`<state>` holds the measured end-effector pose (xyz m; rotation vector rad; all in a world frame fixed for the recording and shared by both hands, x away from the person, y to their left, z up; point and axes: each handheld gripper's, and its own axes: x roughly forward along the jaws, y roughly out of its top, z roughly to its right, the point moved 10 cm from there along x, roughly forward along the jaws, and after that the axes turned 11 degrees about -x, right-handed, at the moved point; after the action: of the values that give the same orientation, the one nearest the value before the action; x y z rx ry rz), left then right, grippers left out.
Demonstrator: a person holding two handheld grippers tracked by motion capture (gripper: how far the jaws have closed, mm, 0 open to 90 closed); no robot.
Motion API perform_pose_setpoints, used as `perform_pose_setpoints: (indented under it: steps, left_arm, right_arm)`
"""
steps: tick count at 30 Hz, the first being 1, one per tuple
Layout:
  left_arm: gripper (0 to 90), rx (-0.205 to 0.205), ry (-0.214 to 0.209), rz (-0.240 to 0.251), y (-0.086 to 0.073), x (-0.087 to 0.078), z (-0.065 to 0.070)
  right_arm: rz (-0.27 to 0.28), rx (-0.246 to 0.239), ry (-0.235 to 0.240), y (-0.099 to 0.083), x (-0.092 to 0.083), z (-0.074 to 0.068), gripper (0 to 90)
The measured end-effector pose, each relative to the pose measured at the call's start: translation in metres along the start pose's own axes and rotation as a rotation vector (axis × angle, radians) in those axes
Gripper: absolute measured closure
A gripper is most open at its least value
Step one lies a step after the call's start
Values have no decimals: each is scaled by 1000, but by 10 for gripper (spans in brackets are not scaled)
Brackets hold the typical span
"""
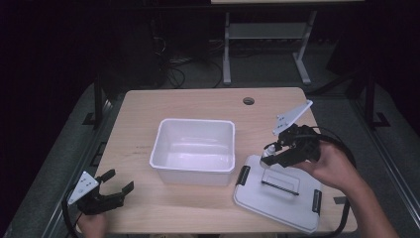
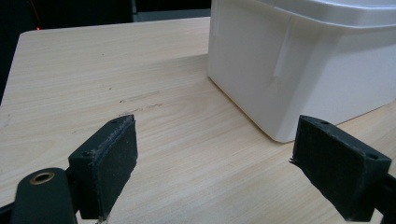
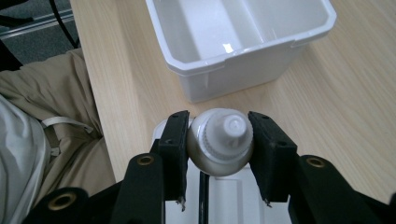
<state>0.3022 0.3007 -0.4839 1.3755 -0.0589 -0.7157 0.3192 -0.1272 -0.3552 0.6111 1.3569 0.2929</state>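
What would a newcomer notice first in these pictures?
The right tool grips a small white screw-capped bottle above the flat white plastic lid with black latches, at the table's right. Mid-table stands the open white plastic bin; the left tool rests open near the front left corner.

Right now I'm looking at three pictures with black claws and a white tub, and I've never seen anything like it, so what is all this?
A person sits at a wooden table holding a hand tool with a two-jaw claw in each hand. One picture is taken from above; the other two come from small cameras riding on each claw. On the table are an open white tub and its lid, lying flat with black latches. The right claw, above the lid, grips a small white bottle with a ribbed cap. The left claw rests near the table's front edge, jaws open, holding nothing.
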Motion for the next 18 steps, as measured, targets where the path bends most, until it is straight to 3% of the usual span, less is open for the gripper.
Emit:
perform_pose_setpoints:
  steps: [18]
  left_arm:
    - [130,6,0,-3,0,0,1]
  right_arm:
    - [-2,-46,14,30,-1,-4,598]
